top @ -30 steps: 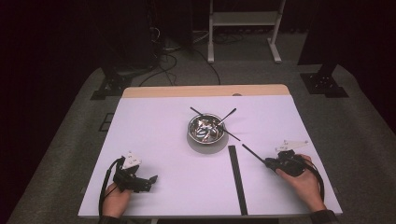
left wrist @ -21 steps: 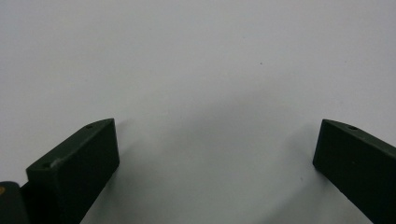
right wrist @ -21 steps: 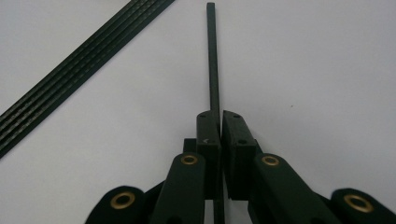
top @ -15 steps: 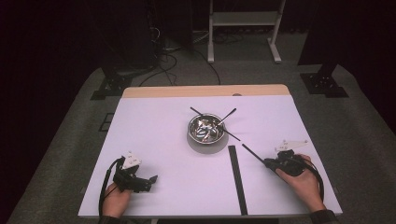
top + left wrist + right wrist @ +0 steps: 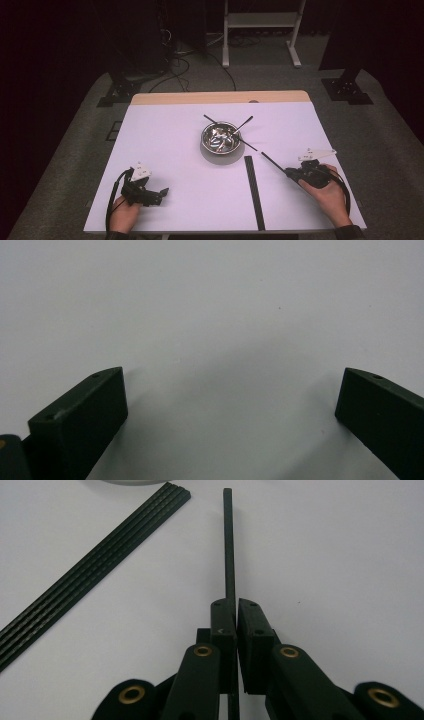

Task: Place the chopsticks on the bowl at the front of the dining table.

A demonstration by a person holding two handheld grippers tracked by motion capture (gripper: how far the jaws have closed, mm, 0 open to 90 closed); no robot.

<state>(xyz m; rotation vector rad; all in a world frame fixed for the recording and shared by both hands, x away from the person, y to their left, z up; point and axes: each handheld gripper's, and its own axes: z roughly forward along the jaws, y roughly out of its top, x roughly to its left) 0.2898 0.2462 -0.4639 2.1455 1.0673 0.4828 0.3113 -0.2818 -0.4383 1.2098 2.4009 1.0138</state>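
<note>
Right gripper view: right gripper (image 5: 236, 611), jaws clamped on a thin black rod (image 5: 228, 545) at near right, ready to carry it to the steel bowl (image 5: 220, 139). Left gripper (image 5: 230, 405) gapes empty.

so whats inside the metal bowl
The metal bowl holds some shiny silver pieces, too small to identify. Thin black sticks lean out over its rim. The bowl's bottom beneath the pieces is covered.

a white table (image 5: 170, 150) carries a metal bowl (image 5: 220, 139) and a bundle of black strips (image 5: 253, 184).
</note>
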